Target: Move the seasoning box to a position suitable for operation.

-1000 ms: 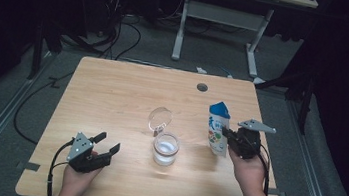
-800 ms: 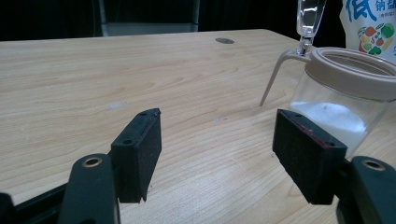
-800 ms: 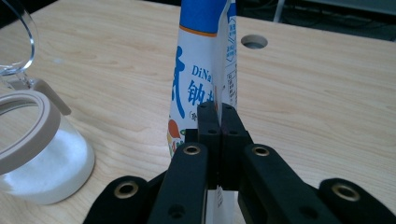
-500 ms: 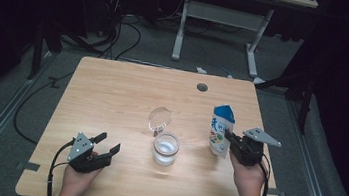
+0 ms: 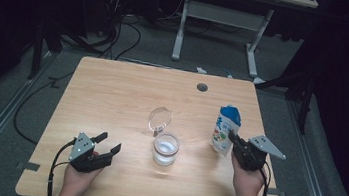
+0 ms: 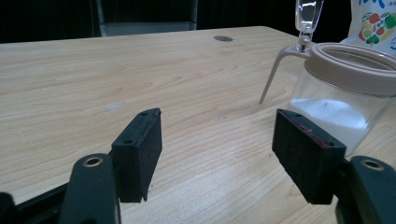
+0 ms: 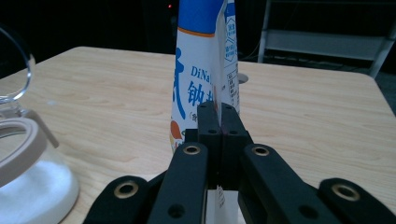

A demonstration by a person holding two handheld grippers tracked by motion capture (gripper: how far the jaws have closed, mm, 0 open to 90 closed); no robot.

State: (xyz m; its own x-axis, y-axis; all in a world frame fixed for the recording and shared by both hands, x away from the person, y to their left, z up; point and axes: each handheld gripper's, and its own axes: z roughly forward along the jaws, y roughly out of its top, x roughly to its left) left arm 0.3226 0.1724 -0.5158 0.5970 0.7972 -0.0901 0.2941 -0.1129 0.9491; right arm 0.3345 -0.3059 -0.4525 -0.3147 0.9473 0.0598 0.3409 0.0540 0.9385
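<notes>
The big wooden desk (image 5: pixel 112 95) holds two containers. On the right stands a white and blue bag (image 5: pixel 225 129), upright, its top open. The right tool (image 5: pixel 234 139) pinches the bag's thin edge, its jaws pressed together on it. Near the middle sits a glass jar (image 5: pixel 165 149) with white powder inside and its clear lid (image 5: pixel 160 119) flipped up. At the near left, the left tool (image 5: pixel 108 143) has its jaws apart, holding nothing.

Your right hand-held gripper (image 7: pixel 218 122) hides the pouch's (image 7: pixel 205 70) lower edge. At twelve o'clock the frame crops its top. At nine o'clock the jar (image 7: pixel 32 172) is cut off.
</notes>
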